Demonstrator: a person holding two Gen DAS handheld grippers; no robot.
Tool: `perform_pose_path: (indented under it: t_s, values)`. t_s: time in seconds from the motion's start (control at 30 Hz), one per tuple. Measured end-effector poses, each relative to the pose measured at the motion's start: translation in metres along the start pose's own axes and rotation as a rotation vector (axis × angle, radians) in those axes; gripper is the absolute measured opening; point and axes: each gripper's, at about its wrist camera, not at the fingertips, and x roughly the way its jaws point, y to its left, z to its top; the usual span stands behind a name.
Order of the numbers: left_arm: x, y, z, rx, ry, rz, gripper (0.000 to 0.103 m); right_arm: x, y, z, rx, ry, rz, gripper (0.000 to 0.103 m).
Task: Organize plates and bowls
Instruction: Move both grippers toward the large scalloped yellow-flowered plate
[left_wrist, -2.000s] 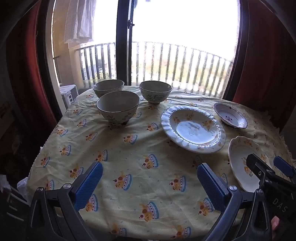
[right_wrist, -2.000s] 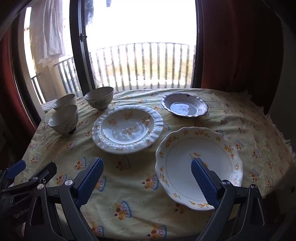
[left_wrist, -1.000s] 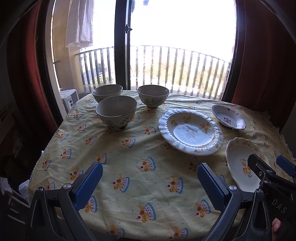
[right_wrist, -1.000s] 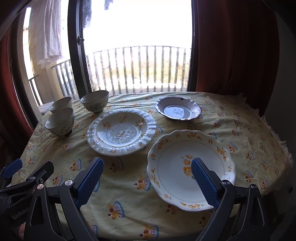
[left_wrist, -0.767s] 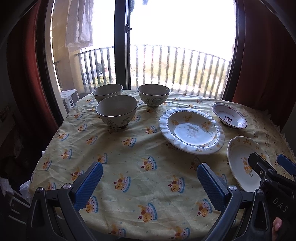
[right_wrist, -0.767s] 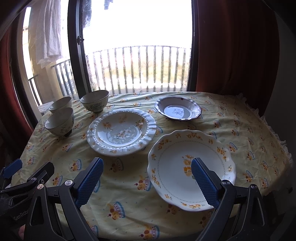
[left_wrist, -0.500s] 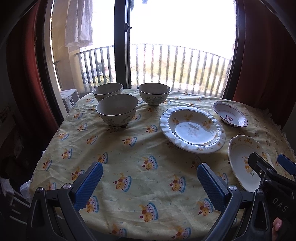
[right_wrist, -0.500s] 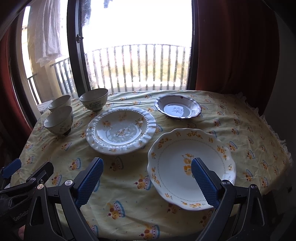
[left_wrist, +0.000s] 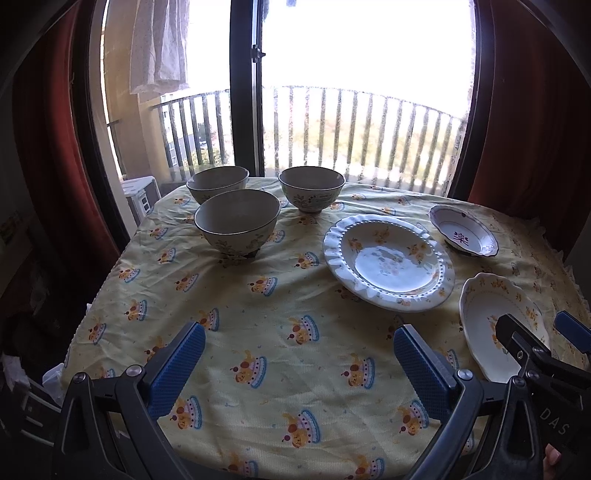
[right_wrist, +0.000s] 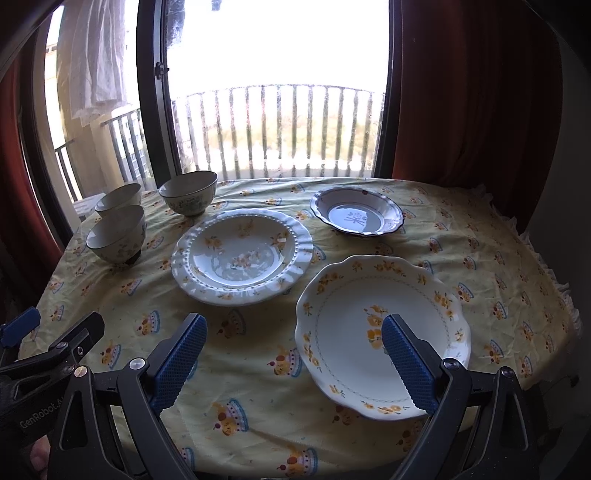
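Three beige bowls stand at the table's far left: a near bowl (left_wrist: 236, 221), one behind it (left_wrist: 217, 182) and one further right (left_wrist: 311, 188). A large ruffled white plate (left_wrist: 388, 262) lies mid-table, a small purple-rimmed dish (left_wrist: 463, 234) behind it, and a scalloped plate with yellow flowers (right_wrist: 380, 328) at the near right. My left gripper (left_wrist: 295, 363) hovers open over the near cloth, nothing between its blue pads. My right gripper (right_wrist: 295, 354) is open too, with its right finger over the scalloped plate and its left finger over the cloth.
A yellow patterned cloth (left_wrist: 295, 295) covers the round table. Behind it are a glass balcony door with railing (left_wrist: 332, 129) and red curtains (right_wrist: 472, 92) on both sides. The table edge lies just below both grippers.
Both views have shifted only slightly, drifting a little nearer the table. No dish has moved, and both grippers have stayed open.
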Motion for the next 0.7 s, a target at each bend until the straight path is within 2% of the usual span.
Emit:
perform_pose_path:
  t_s: [0.37,0.7]
  values:
    - [0.004,0.011,0.027,0.056,-0.014,0.004,0.101,0.001,0.019,0.020,0.016,0.035,0.005,0.097]
    - [0.023,0.020,0.046,0.119,0.035,-0.055,0.099,0.010,0.030,0.038,0.097,0.067,-0.042,0.097]
